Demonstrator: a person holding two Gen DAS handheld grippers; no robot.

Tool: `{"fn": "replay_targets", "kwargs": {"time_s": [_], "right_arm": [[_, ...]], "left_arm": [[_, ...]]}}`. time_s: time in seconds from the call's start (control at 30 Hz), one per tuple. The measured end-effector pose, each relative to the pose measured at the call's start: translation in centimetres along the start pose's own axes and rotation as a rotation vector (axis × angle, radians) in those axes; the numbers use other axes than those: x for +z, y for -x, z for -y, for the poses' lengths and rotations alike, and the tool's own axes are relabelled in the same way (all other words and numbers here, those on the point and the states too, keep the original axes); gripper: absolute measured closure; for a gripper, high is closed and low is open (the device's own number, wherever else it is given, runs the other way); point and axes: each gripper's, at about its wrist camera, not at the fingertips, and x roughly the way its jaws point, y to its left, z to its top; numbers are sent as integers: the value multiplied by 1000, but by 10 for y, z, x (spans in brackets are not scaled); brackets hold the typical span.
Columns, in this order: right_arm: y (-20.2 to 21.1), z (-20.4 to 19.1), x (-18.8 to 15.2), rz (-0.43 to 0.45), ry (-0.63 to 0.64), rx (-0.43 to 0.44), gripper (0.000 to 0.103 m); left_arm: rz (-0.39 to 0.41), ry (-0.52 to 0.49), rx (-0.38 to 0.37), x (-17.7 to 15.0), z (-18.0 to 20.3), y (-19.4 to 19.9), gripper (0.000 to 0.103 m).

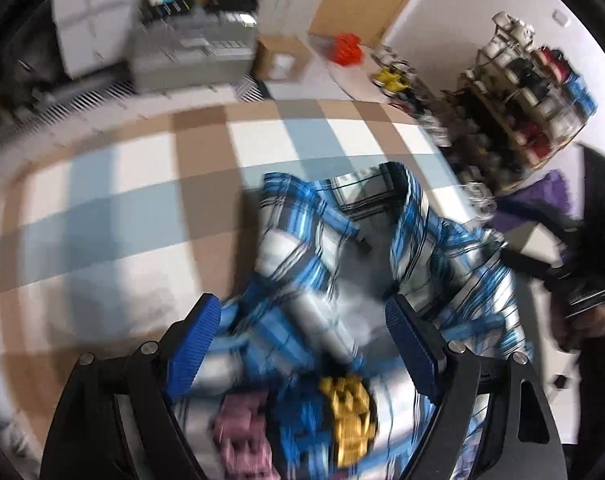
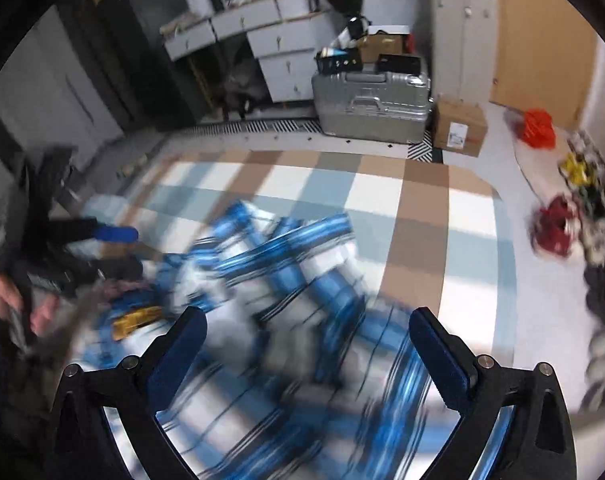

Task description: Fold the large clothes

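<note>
Shirt: my blue-and-white plaid shirt [image 1: 334,264] lies bunched on the checked bed cover [image 1: 142,184], collar opening toward the far edge; both views are blurred, so the hems and sleeves are hard to place.
Left hand-held gripper [image 1: 302,320]: spread wide, blue pads either side of rumpled cloth, nothing pinched that I can see.
Right hand-held gripper [image 2: 306,332]: also spread, hovering over the near part of the shirt, gripping nothing.
Extras: a yellow piece [image 1: 348,420] and a pink one [image 1: 242,436] sit close under my left fingers; what they are I cannot tell.
Step in hand: I judge I am about to take hold and spread the shirt flat.
Doing it well: pinch one layer at each shoulder seam, not a wad; lift, pull apart evenly, lay it flat before folding.
Risk: catching both layers would drag the bunch along.
</note>
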Motion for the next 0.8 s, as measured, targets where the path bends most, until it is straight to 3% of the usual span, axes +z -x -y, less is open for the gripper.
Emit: {"fn": "replay_targets", "kwargs": {"time_s": [0.1, 0.27, 0.37, 0.4, 0.5, 0.53, 0.57, 0.63, 0.67, 0.8], "right_arm": [[-40, 12, 12, -69, 32, 65, 5], [-77, 31, 27, -119, 41, 93, 6], [-87, 35, 34, -151, 36, 99, 10], [-91, 35, 34, -173, 37, 116, 16], [-96, 33, 34, -176, 39, 100, 37], [-97, 33, 34, -179, 27, 105, 54], [-98, 34, 35, -177, 8, 104, 62], [-99, 38, 35, -180, -44, 105, 85], [-98, 38, 35, -175, -48, 102, 87], [-86, 29, 33, -133, -49, 56, 94]], "left_arm": [[-34, -45, 16, 13, -3, -22, 22], [-75, -126, 44, 21, -2, -39, 22], [-111, -112, 11, 18, -6, -47, 22], [-110, -109, -14, 18, -8, -46, 23], [-108, -98, -55, 17, -8, -44, 39], [-101, -103, -70, 17, -7, -42, 60], [-110, -101, -81, 19, -7, -43, 79], [-116, -88, -64, 19, -6, -45, 84], [-113, -91, -70, 19, -6, -46, 94], [-88, -82, -37, 19, -3, -36, 100]]}}
